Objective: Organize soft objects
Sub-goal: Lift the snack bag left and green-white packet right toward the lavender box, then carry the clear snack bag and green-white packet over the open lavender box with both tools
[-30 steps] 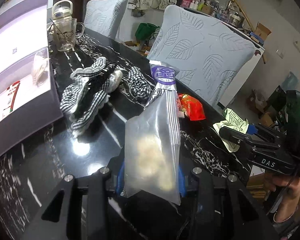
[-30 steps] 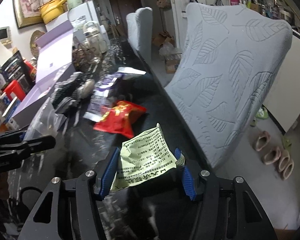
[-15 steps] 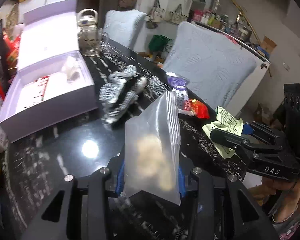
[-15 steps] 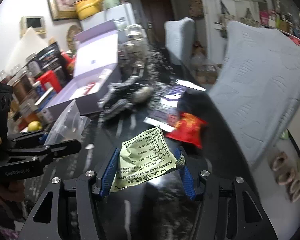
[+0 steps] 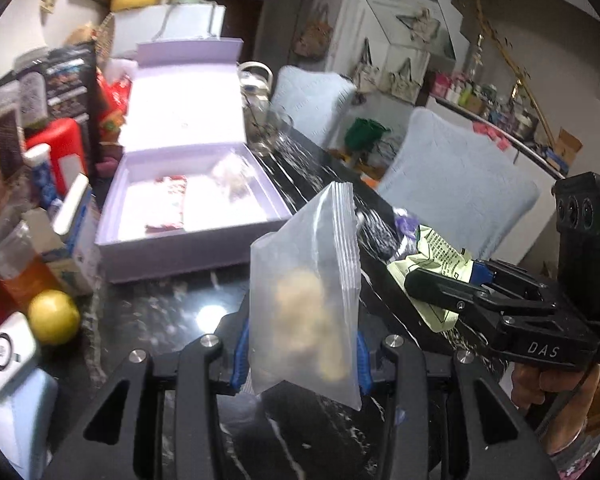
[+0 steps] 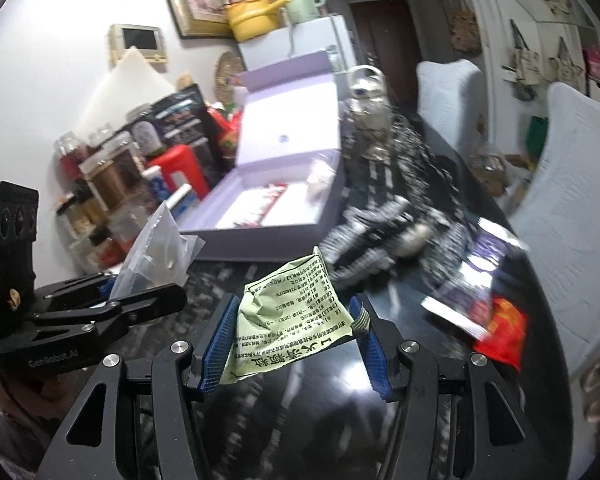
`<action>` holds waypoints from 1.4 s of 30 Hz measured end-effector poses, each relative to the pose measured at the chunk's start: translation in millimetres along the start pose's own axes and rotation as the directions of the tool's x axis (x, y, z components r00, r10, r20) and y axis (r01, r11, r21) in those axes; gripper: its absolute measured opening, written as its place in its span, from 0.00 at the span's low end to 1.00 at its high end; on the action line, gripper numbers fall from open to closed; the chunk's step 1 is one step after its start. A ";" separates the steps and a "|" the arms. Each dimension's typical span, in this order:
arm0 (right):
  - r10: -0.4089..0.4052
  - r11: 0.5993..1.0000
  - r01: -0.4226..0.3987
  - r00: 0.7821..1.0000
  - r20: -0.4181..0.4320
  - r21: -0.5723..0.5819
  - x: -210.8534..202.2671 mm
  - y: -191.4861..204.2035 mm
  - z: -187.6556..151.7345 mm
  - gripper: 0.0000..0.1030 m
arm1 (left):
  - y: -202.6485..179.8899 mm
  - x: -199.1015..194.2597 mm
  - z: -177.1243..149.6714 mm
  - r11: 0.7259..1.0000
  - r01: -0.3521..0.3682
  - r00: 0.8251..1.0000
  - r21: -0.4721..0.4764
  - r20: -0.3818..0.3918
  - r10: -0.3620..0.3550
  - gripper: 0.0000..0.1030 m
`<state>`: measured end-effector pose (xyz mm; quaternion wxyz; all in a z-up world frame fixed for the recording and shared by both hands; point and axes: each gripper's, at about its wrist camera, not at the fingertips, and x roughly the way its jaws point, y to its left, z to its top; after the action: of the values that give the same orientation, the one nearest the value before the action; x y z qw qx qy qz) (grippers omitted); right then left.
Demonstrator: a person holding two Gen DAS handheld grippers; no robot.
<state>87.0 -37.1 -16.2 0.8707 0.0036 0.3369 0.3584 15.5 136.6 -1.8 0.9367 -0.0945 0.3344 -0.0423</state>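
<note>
My left gripper is shut on a clear zip bag with pale lumps inside, held above the black marble table. My right gripper is shut on a crumpled pale green printed packet. Each gripper shows in the other's view: the right gripper at the right with the green packet, the left gripper at the left with the zip bag. An open lilac box lies ahead with a few soft items inside. Striped black-and-white cloth lies beside the lilac box.
A purple packet and a red packet lie near the table's right edge. A lemon, jars and cartons crowd the left side. A glass kettle stands behind the box. Two covered chairs line the far side.
Both grippers rose and swung left with their loads still held. The lilac box came from the left edge toward the middle of both views; the striped cloth and packets slid right.
</note>
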 end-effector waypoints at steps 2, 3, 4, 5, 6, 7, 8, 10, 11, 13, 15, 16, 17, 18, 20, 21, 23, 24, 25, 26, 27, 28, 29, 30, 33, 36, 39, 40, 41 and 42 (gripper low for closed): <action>0.017 1.000 -0.017 1.000 0.013 -0.017 1.4 8.9 7.9 0.55 | 7.8 -9.2 5.0 1.000 -0.010 1.000 -0.003 0.030 0.010 0.39; 0.028 0.999 -0.028 0.999 0.022 -0.029 2.5 15.2 13.7 0.55 | 11.2 -13.6 8.3 1.000 -0.013 0.999 -0.004 0.046 0.013 0.39; 0.034 0.999 -0.033 0.999 0.026 -0.036 2.6 18.0 17.0 0.55 | 14.5 -17.9 11.9 1.000 -0.017 0.998 -0.006 0.064 0.017 0.39; 0.042 0.998 -0.040 0.999 0.032 -0.046 3.2 22.2 21.6 0.55 | 16.9 -21.7 15.0 1.000 -0.019 0.997 -0.007 0.080 0.020 0.39; 0.051 0.997 -0.049 0.998 0.040 -0.060 4.1 28.2 28.1 0.55 | 19.7 -25.4 18.5 1.000 -0.022 0.995 -0.009 0.097 0.023 0.39; 0.056 0.996 -0.053 0.998 0.043 -0.067 5.4 30.5 31.8 0.55 | 22.5 -28.2 21.3 1.000 -0.027 0.993 -0.010 0.112 0.028 0.39; 0.064 0.995 -0.060 0.997 0.048 -0.076 6.1 34.1 36.5 0.55 | 24.8 -31.2 25.0 0.999 -0.032 0.992 -0.012 0.125 0.033 0.39; 0.082 0.992 -0.076 0.995 0.059 -0.096 6.5 40.3 47.8 0.55 | 30.6 -35.7 33.2 0.999 -0.043 0.988 -0.015 0.149 0.044 0.39; 0.086 0.992 -0.080 0.994 0.061 -0.101 7.2 41.5 51.2 0.55 | 32.8 -37.6 36.3 0.999 -0.047 0.986 -0.014 0.159 0.049 0.39; 0.093 0.990 -0.085 0.993 0.069 -0.114 8.4 44.9 61.8 0.55 | 38.2 -40.7 46.0 0.998 -0.058 0.981 -0.013 0.183 0.059 0.39; 0.098 0.988 -0.087 0.992 0.081 -0.129 9.3 47.8 73.7 0.55 | 41.5 -42.9 54.6 0.998 -0.064 0.977 -0.011 0.203 0.065 0.39; 0.101 0.987 -0.088 0.991 0.086 -0.134 9.6 48.3 78.7 0.55 | 43.5 -44.1 59.9 0.998 -0.068 0.974 -0.007 0.216 0.068 0.39; 0.105 0.986 -0.092 0.990 0.092 -0.138 10.0 48.4 84.4 0.55 | 45.2 -44.8 64.3 0.997 -0.071 0.972 -0.004 0.226 0.070 0.39; 0.109 0.985 -0.095 0.989 0.098 -0.141 11.0 48.4 90.7 0.55 | 46.7 -44.6 69.9 0.997 -0.074 0.968 0.000 0.239 0.072 0.39; 0.111 0.985 -0.094 0.988 0.111 -0.146 12.8 48.6 101.3 0.55 | 50.5 -44.9 81.5 0.997 -0.077 0.961 0.005 0.266 0.073 0.39; 0.107 0.984 -0.088 0.987 0.120 -0.152 14.6 48.9 109.1 0.55 | 51.9 -44.7 86.7 0.997 -0.076 0.958 0.007 0.278 0.071 0.39; 0.101 0.983 -0.080 0.987 0.128 -0.164 17.6 49.1 118.5 0.55 | 54.4 -41.6 96.9 0.997 -0.075 0.953 0.012 0.296 0.068 0.39; 0.099 0.982 -0.076 0.986 0.135 -0.171 19.9 49.2 125.8 0.55 | 56.1 -39.7 103.1 0.997 -0.075 0.950 0.015 0.305 0.067 0.39; 0.098 0.982 -0.073 0.985 0.139 -0.174 21.9 48.9 131.0 0.55 | 57.7 -37.6 108.3 0.997 -0.074 0.948 0.018 0.311 0.065 0.39; 0.098 0.982 -0.072 0.985 0.142 -0.175 23.4 48.6 134.6 0.55 | 59.4 -35.7 113.7 0.997 -0.074 0.946 0.021 0.317 0.063 0.39; 0.095 0.982 -0.069 0.984 0.148 -0.177 26.3 47.6 141.3 0.55 | 58.3 -34.9 116.2 0.997 -0.076 0.944 0.025 0.322 0.064 0.39; 0.095 0.982 -0.066 0.983 0.156 -0.179 28.1 46.9 146.0 0.55 | 59.8 -33.3 121.6 0.996 -0.082 0.941 0.029 0.330 0.068 0.39; 0.095 0.981 -0.065 0.982 0.162 -0.181 29.5 46.1 149.6 0.55 | 61.0 -32.1 126.5 0.996 -0.087 0.938 0.031 0.339 0.071 0.39; 0.094 0.980 -0.062 0.981 0.168 -0.187 33.0 45.8 156.2 0.55 | 62.8 -30.9 131.7 0.995 -0.093 0.934 0.034 0.348 0.075 0.39; 0.079 0.979 -0.043 0.980 0.181 -0.198 44.2 45.4 171.6 0.55 | 67.5 -26.6 147.0 0.993 -0.108 0.924 0.037 0.373 0.086 0.39; 0.089 0.979 -0.054 0.980 0.179 -0.194 56.6 43.2 183.7 0.56 | 72.0 -19.7 161.6 0.991 -0.124 0.916 0.041 0.389 0.098 0.39; 0.098 0.980 -0.064 0.980 0.174 -0.190 69.8 40.9 194.9 0.56 | 75.4 -10.2 171.8 0.990 -0.132 0.914 0.048 0.392 0.102 0.39; 0.097 0.979 -0.062 0.980 0.175 -0.192 75.1 40.3 198.7 0.56 | 76.5 -5.8 175.9 0.990 -0.133 0.915 0.052 0.391 0.102 0.39; 0.093 0.979 -0.058 0.980 0.176 -0.193 78.6 40.1 201.3 0.56 | 78.1 -1.8 178.5 0.989 -0.135 0.915 0.053 0.391 0.104 0.39; 0.083 0.980 -0.048 0.981 0.178 -0.193 84.5 39.6 205.1 0.56 | 79.6 1.5 180.1 0.989 -0.138 0.914 0.053 0.391 0.106 0.39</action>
<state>226.8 93.5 102.8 0.8823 -0.0340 0.2189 0.4152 132.2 241.1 117.5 0.9881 -0.0429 0.1463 0.0225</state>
